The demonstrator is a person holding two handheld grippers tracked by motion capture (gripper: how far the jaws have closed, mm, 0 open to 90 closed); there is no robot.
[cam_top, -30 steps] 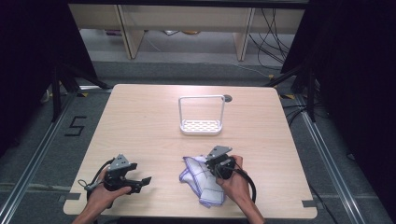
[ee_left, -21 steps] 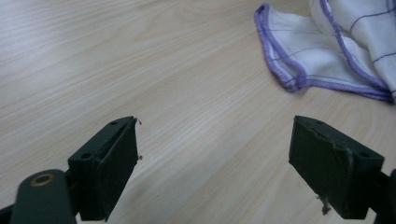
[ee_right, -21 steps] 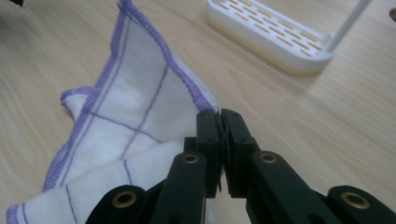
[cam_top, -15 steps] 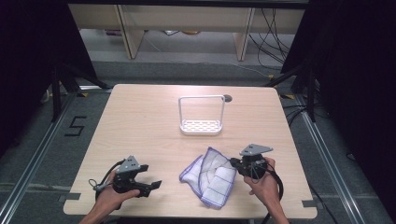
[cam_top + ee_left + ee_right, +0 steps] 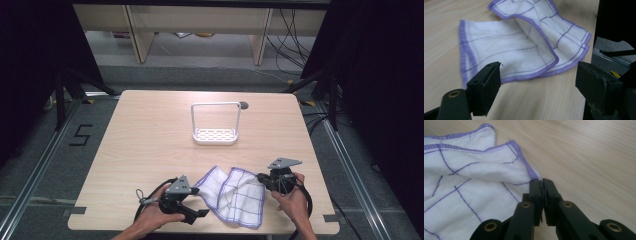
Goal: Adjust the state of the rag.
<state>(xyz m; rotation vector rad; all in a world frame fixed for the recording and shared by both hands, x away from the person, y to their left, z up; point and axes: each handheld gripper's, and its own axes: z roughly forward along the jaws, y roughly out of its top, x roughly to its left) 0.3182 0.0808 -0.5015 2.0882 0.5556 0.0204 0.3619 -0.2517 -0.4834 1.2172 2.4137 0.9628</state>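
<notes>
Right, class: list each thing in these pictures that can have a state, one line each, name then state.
Cloth: white with purple grid, lying rumpled and partly folded over on the table.
Left gripper: jaws open, facing the cloth's edge, not holding it.
Right gripper: jaws shut on the cloth's corner.
White rack: upright, empty, mid-table.
Table: light wood, level.

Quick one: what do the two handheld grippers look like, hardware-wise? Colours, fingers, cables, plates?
Both are black. The left gripper has blocky black fingers, a grey three-cornered plate on top and a black cable looping behind it. The right gripper has the same grey plate, a trailing black cable, and black finger links with brass-coloured pivot pins. No sleeves reach the forearms.
</notes>
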